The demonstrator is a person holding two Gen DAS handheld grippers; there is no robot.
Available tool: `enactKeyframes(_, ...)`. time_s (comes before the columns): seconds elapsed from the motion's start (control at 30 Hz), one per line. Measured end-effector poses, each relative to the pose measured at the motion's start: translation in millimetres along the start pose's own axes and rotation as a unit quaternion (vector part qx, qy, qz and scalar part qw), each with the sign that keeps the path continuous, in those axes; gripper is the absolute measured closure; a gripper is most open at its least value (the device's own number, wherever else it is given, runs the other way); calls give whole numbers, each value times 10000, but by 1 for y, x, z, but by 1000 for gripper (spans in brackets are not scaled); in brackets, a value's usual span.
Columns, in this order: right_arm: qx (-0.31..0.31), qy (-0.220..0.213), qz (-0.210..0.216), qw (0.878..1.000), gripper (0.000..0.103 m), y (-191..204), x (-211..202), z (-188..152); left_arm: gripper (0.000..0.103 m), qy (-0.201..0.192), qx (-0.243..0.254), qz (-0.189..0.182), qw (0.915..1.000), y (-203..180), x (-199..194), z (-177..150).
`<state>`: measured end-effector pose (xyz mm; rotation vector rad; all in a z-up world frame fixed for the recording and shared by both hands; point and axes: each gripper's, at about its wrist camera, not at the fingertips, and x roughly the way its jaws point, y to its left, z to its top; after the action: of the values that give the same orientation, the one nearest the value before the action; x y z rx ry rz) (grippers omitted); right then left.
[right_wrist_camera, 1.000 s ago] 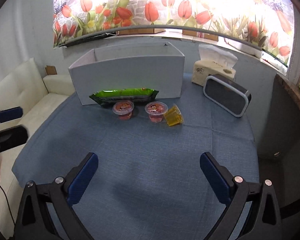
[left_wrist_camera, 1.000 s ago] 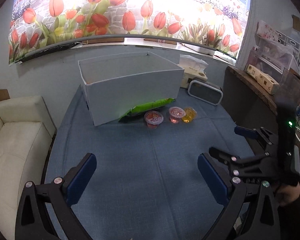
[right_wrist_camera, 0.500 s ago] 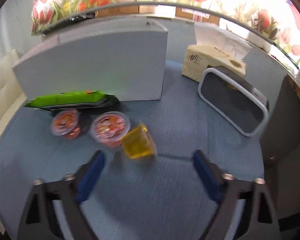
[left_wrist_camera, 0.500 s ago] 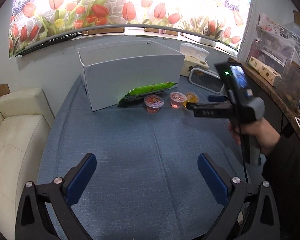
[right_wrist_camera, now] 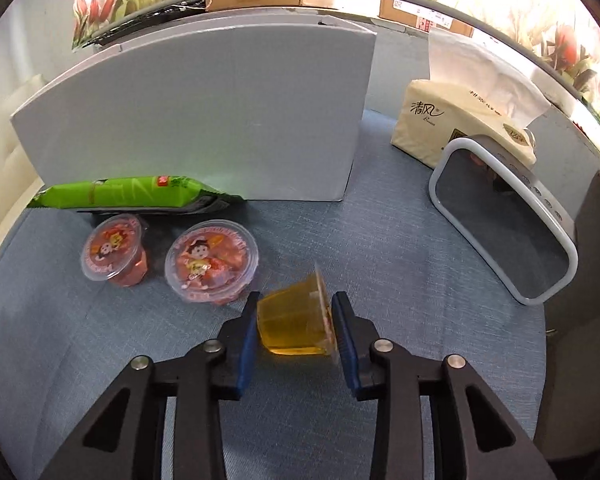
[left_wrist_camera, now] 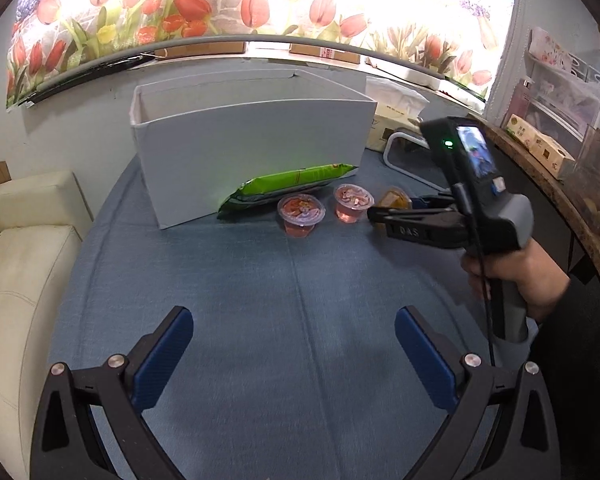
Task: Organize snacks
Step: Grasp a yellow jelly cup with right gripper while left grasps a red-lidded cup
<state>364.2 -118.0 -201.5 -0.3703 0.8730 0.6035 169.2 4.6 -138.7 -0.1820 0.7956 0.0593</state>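
Our right tongs have just been closing and now clamp the yellow jelly cup, which lies tipped on its side with its lid facing right, one blue pad on its base and the other against the lid. The cup sits on the blue cloth of the bench, at the right end of the snack row. Just left of it stands a red jelly cup with a cartoon lid, close to our left pad, and further left a second red jelly cup. Behind these two a green snack packet lies along the foot of the white box, touching its front wall. The box stands open-topped at the far side of the bench; we cannot see what is in it.

To the right, far from us, we see a tissue pack and, just in front of it, a grey speaker with a pale rim.

Our left tongs hang wide apart over bare cloth at the near side of the bench, with nothing between their pads and well short of the snacks. From there we see our right hand gripping the handle of the other tool.
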Motion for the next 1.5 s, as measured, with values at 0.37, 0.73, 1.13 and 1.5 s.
enactKeyframes(0.37, 779, -382, 188, 9960, 68, -19, -72, -66, 0, 61, 55, 251, 9997, -5, 79, 33)
enactKeyframes(0.73, 981, -742, 180, 9922, 68, -29, -118, -101, 0, 36, 19, 536, 9986, -14, 128, 57)
enactKeyframes(1.13, 909, -770, 248, 9926, 68, -16, -127, -108, 54, 298, -262, 827, 9958, -13, 151, 70)
enactKeyframes(1.5, 1035, -843, 321, 9905, 68, -17, -138, -113, 59, 244, -413, 798, 9957, -10, 133, 62)
